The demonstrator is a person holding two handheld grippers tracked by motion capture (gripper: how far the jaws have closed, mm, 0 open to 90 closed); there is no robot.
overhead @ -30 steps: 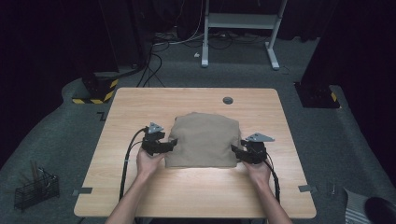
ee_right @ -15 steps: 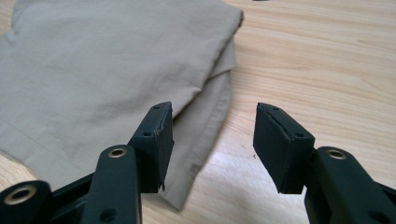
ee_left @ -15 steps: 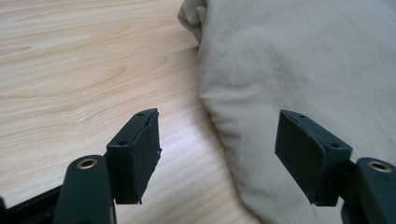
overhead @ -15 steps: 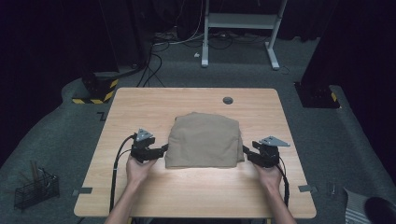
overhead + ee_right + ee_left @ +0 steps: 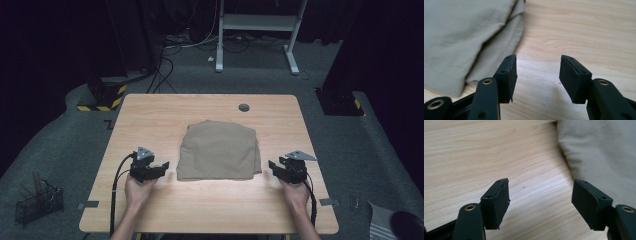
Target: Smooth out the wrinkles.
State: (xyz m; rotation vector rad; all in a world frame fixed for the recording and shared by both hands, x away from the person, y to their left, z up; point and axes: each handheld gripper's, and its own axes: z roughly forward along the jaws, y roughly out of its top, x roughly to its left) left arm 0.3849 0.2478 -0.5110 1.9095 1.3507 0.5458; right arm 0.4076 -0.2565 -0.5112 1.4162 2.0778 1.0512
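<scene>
A folded tan cloth point(image 5: 218, 150) lies flat in the middle of the wooden table point(image 5: 150, 112). My left gripper point(image 5: 161, 167) rests on the table just left of the cloth's near left corner, apart from it, jaws open over bare wood. In the left gripper view the gripper point(image 5: 540, 202) is empty and the cloth point(image 5: 604, 152) lies at the upper right. My right gripper point(image 5: 273, 167) sits off the cloth's near right corner, open. In the right gripper view that gripper point(image 5: 537, 77) holds nothing, with the cloth's layered edge point(image 5: 469, 42) to its left.
A round dark grommet point(image 5: 244, 107) sits near the table's far edge. On the floor, a wire basket point(image 5: 37, 202) stands at the lower left, cables point(image 5: 165, 65) trail behind the table, and a white desk frame point(image 5: 257, 30) stands farther back.
Both grippers have drawn outward and back from the cloth's side edges, the left one to the left, the right one to the right. The cloth stays folded and still.
</scene>
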